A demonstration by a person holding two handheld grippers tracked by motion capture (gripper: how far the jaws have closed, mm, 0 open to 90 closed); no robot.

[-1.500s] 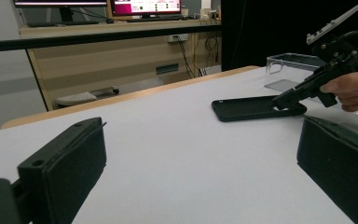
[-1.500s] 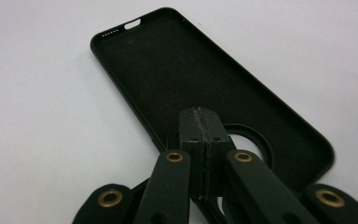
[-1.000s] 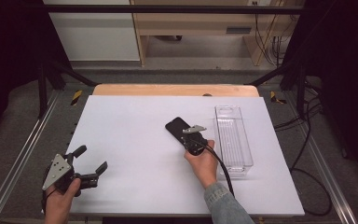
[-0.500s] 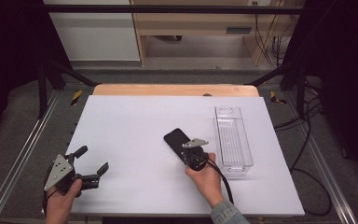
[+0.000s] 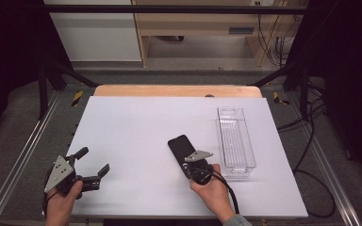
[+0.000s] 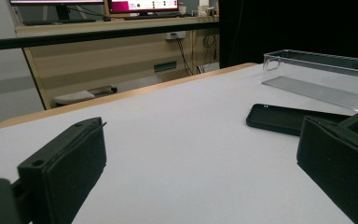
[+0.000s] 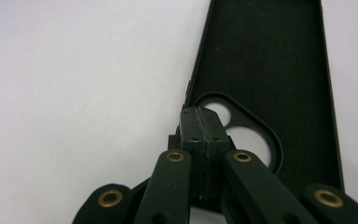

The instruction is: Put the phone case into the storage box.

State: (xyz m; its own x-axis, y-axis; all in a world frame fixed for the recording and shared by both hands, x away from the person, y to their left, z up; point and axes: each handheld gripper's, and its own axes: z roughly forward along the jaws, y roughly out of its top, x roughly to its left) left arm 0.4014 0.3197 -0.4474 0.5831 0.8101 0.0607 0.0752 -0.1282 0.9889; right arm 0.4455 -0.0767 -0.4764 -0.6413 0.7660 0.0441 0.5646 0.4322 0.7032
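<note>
biggest worry from here: my right gripper (image 5: pixel 192 165) has the black soft phone case (image 5: pixel 182 149) pinched by just its near edge, at the camera cutout corner. thin flexible rim, so i judge it could peel out of the pinch if i lift or drag fast, or the case could fold and swing. it sits inner side up on the white table (image 5: pixel 132 122), near centre-right, w/ the clear plastic rectangular tray (image 5: pixel 235 136) just beside it on the right, not touching as far as i can tell. if i sweep the case sideways, its far end could knock the tray wall and twist out of the grip. tray is light-looking, so it may slide too.

right gripper view: jaws pressed together, no gap visible, tips (image 7: pixel 200 122) sitting on the rim of the case (image 7: pixel 261 65) by the cutout. so closed on the case edge; how much rim is actually between the pads i can't tell, the tips hide it.

left gripper (image 5: pixel 93 165) hangs at the near-left corner of the table, well apart from the case. left gripper view shows its jaws spread wide, nothing between them, touching nothing; the case (image 6: pixel 284 119) and tray (image 6: pixel 321 77) lie farther off to the right. risk there is low unless i swing it in w/o looking.
</note>
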